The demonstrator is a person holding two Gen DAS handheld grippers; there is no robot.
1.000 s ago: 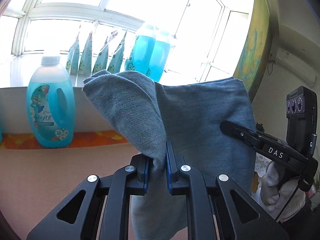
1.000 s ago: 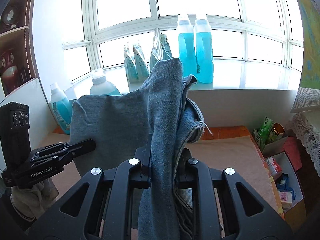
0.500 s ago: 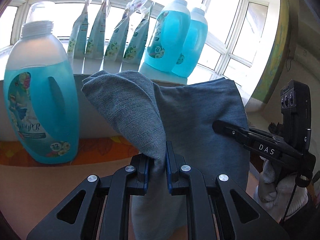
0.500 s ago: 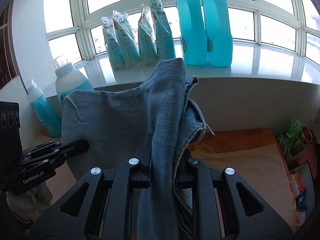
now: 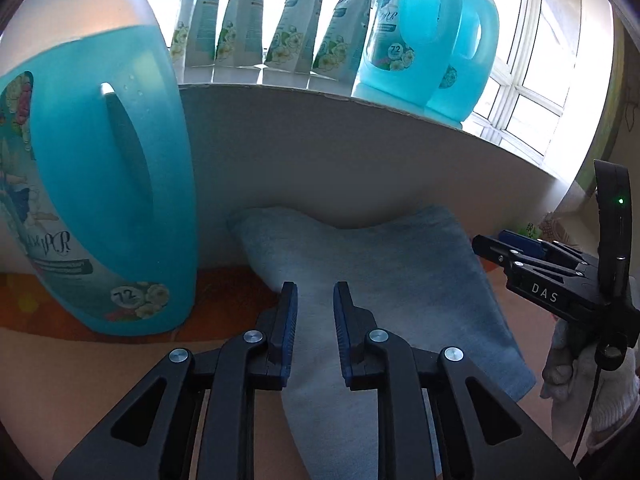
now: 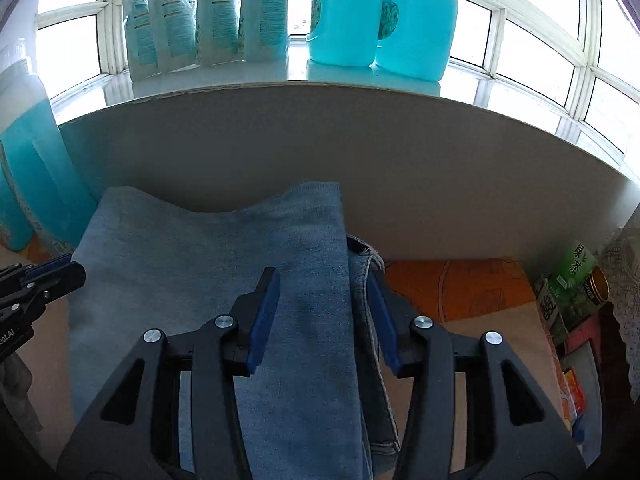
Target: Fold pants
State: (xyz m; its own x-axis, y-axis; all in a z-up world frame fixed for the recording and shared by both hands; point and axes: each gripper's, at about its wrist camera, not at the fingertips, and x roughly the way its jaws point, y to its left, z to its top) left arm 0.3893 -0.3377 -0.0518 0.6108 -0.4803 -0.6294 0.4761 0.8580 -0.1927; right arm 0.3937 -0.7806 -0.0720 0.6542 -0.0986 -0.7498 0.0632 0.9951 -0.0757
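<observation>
Window ledge [image 6: 320,128]: refill pouches [image 5: 256,20] and blue detergent bottles [image 5: 404,40] in a row. Tan surface [image 5: 60,380] below: folded denim pants [image 6: 192,264] lying flat against the ledge wall. Left gripper [image 5: 315,300]: fingers narrow, opening, fabric between, unpressed. Right gripper [image 6: 322,292]: fingers wide, opening astride the pants' edge.
</observation>
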